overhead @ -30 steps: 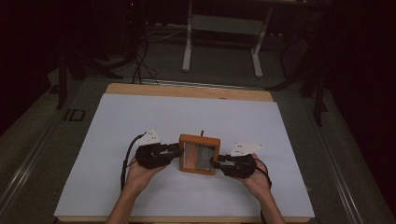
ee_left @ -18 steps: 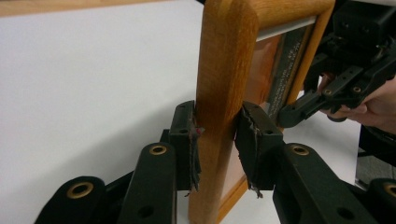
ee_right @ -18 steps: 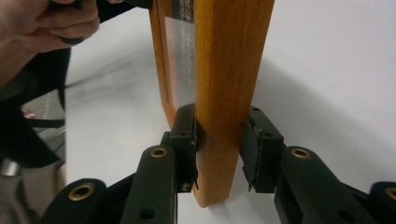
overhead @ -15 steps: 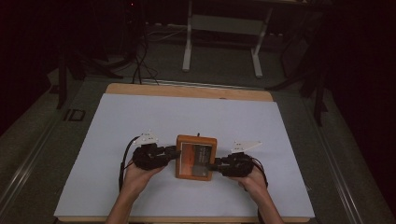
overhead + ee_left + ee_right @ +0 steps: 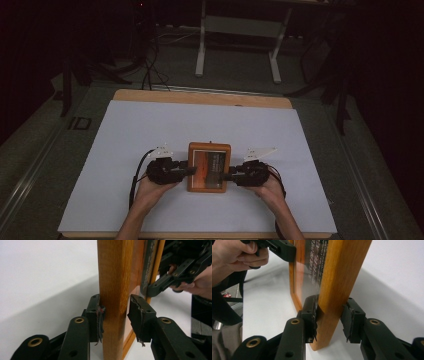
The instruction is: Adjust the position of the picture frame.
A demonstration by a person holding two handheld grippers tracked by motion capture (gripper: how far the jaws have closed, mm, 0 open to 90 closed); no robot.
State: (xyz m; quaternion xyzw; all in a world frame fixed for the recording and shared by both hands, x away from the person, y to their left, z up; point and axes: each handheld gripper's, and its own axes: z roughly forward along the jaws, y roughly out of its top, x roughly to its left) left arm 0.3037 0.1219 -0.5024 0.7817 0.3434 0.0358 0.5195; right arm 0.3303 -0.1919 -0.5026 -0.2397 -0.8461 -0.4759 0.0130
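Note:
A wooden picture frame (image 5: pixel 209 167) with a dark picture lies near the front middle of the white sheet (image 5: pixel 200 125). My left gripper (image 5: pixel 189 170) is shut on its left edge and my right gripper (image 5: pixel 229 176) on its right edge. In the left gripper view the jaws (image 5: pixel 115 315) pinch the wooden frame (image 5: pixel 113 277) edge between both pads, with the right gripper (image 5: pixel 170 282) at the far side. From the right gripper view, the jaws (image 5: pixel 329 315) clamp the wooden frame (image 5: pixel 342 270) rail, and the left gripper (image 5: pixel 284 250) holds the opposite rail.
The white sheet covers a wooden table whose bare far edge (image 5: pixel 200 97) shows. Beyond it are a dark floor, cables (image 5: pixel 150 65) and a white metal stand (image 5: pixel 240 30). The sheet is bare to the left, right and far side of the frame.
The frame and both grippers have shifted slightly left and toward the near edge. Both grippers have kept their hold on it.

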